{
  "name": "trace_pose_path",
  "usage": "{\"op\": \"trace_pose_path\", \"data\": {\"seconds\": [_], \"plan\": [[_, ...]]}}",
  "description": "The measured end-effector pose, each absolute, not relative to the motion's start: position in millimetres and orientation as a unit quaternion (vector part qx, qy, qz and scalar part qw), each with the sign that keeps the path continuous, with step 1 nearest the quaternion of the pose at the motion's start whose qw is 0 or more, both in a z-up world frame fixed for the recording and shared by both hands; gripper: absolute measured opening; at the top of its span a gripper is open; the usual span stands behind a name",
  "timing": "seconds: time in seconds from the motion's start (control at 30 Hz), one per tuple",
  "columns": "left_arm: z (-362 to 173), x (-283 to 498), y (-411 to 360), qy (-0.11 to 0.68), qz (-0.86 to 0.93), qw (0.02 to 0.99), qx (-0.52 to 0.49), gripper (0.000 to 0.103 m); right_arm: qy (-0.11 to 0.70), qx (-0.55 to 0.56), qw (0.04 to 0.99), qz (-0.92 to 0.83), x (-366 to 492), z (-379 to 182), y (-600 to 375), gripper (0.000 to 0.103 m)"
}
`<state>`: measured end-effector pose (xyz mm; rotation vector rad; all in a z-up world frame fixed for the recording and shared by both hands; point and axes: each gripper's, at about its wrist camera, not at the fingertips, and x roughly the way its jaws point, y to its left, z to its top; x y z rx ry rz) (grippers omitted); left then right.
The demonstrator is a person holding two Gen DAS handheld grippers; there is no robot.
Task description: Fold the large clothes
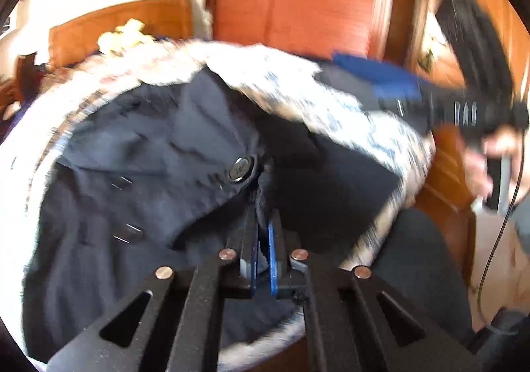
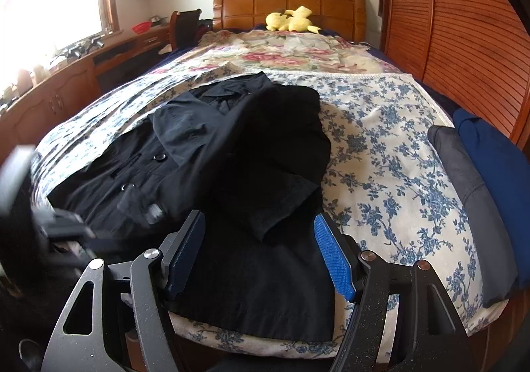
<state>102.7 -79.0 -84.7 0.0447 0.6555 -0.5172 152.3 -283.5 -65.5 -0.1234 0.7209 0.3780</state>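
Note:
A large dark navy coat (image 2: 232, 153) with black buttons lies spread on the floral bedspread (image 2: 381, 146), partly folded over itself. My left gripper (image 1: 263, 226) is shut on the coat's fabric edge near a button (image 1: 240, 169), at the coat's near left side. It shows blurred at the left in the right wrist view (image 2: 66, 226). My right gripper (image 2: 258, 239) is open and empty, its blue pads (image 2: 333, 259) straddling the coat's near hem just above the bed's foot. It appears blurred at the right in the left wrist view (image 1: 430, 100).
A folded grey garment (image 2: 463, 189) and a blue one (image 2: 497, 166) lie on the bed's right edge. A yellow plush toy (image 2: 291, 20) sits by the wooden headboard (image 2: 288, 4). Slatted wardrobe doors (image 2: 463, 40) stand on the right, a desk (image 2: 66, 80) on the left.

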Motion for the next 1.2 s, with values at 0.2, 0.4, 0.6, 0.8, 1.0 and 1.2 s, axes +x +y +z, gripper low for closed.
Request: {"op": "trace_pose_path", "data": {"seconds": [0.2,0.4,0.6,0.8,1.0,1.2], "plan": [[-47,124,-11,0.284,-0.172,0.943,-0.013,0.003,0.345,-0.05,0.918,0.186,155,-63,-282,0.07],[-41,146,30,0.285,-0.114,0.952,-0.009,0.003,0.342,-0.047,0.919,0.193,156,-63,-281,0.07],[-46,169,69,0.304,-0.067,0.95,-0.013,0.007,0.347,-0.039,0.916,0.196,158,-73,-282,0.07],[-47,155,98,0.294,-0.051,0.954,-0.015,0.029,0.355,-0.035,0.914,0.193,163,-86,-286,0.07],[-70,129,116,0.31,-0.042,0.95,-0.004,0.042,0.362,-0.04,0.914,0.18,170,-98,-294,0.07],[-103,107,126,0.337,-0.02,0.941,-0.008,0.047,0.38,-0.043,0.909,0.165,178,-118,-305,0.07]]}}
